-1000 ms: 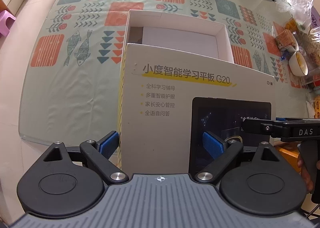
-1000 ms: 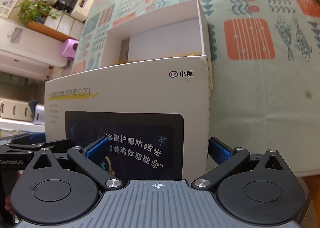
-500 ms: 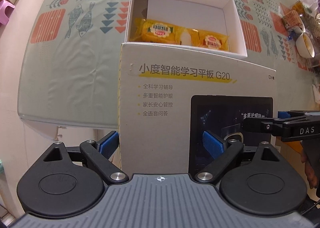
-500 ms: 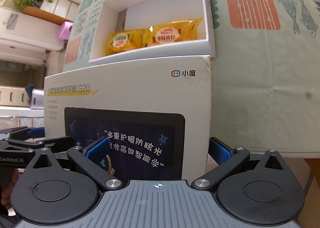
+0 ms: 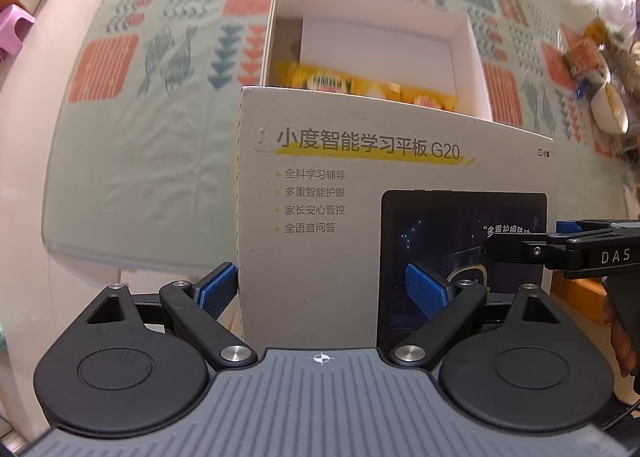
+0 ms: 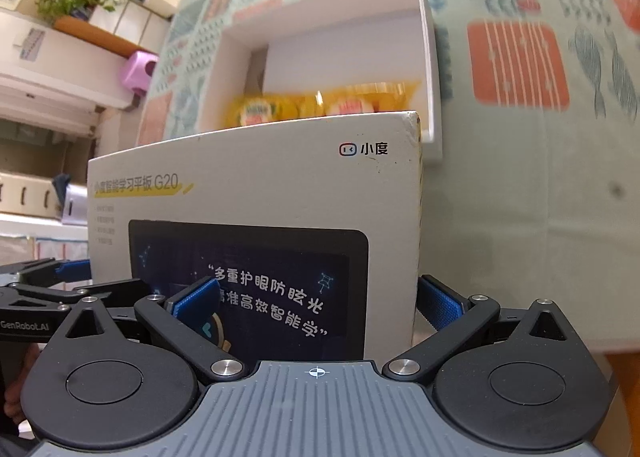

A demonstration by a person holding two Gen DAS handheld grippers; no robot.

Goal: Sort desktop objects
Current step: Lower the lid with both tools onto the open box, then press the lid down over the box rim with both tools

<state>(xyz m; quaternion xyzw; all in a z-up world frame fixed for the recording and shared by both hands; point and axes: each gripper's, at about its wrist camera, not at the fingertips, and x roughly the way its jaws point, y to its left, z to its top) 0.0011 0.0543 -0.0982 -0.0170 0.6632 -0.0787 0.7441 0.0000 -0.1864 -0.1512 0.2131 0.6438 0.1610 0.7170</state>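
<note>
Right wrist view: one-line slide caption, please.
Right gripper grips the box lid near the open white box holding yellow snack packets.

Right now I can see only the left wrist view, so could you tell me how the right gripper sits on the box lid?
Observer: The right gripper straddles the right edge of the box lid: one blue pad lies on the printed face, the other just outside the yellow side.
Operator: Thank you. Is that corner of the lid in good shape?
Observer: Its top right corner looks scuffed.
Operator: Is anything on the tablecloth beyond it?
Observer: One small dark spot marks the tablecloth, right of the lid.
</note>
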